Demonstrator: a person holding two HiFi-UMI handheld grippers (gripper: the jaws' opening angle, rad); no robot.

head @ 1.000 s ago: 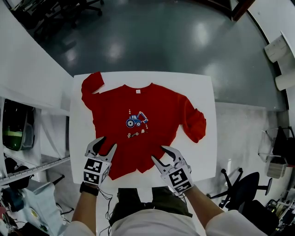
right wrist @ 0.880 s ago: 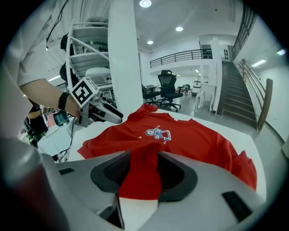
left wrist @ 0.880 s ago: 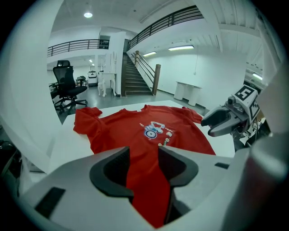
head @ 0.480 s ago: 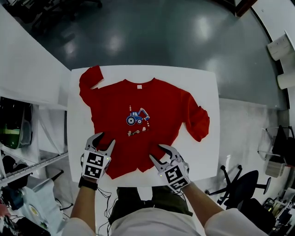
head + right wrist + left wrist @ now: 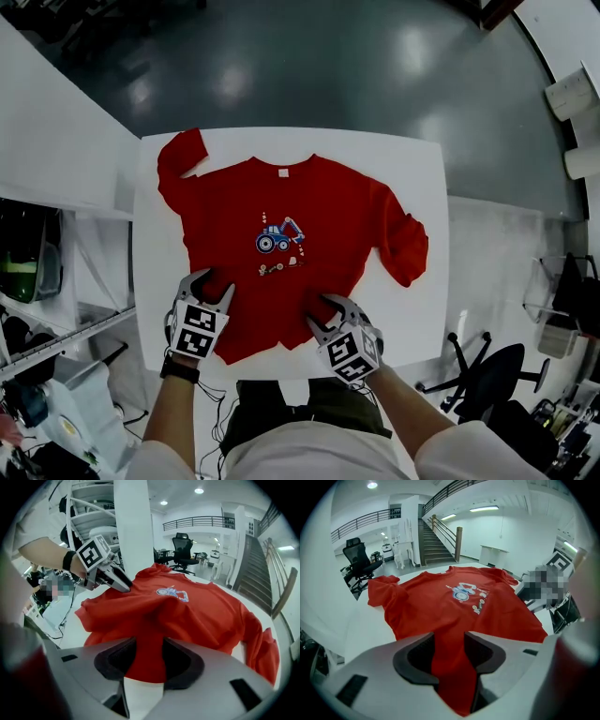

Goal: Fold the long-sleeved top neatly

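Grey, glossy floor (image 5: pixel 328 66) spreads out past the far edge of the white table (image 5: pixel 427 178) I'm standing at, and the red long-sleeved top (image 5: pixel 281 211) lies front-up across that table, neck away from me and hem towards me. Its blue digger print (image 5: pixel 275 242) sits mid-chest, with a small white neck label (image 5: pixel 281 173) above it. The sleeve on my left (image 5: pixel 176 159) is bent up towards the far left corner of the table; the sleeve on my right (image 5: pixel 408 251) is doubled back on itself beside the body. My left gripper (image 5: pixel 214 284) is at the near left part of the hem, and looking along it, its two dark pads (image 5: pixel 419 656) have closed to a narrow gap filled with red cloth, so it has the top (image 5: pixel 459 606) pinched there. My right gripper (image 5: pixel 317 310) is at the near right part of the hem, well apart from the left one; in its own view the pads (image 5: pixel 180 663) are likewise drawn in on a ridge of the top (image 5: pixel 197 611) that rises between them. I can't quite tell whether the hem is clear of the table at either grip. From the right side I can see my left gripper (image 5: pixel 123 586) with its tips down on the cloth. An office chair (image 5: pixel 358 559) and a staircase (image 5: pixel 436 545) stand in the room behind.
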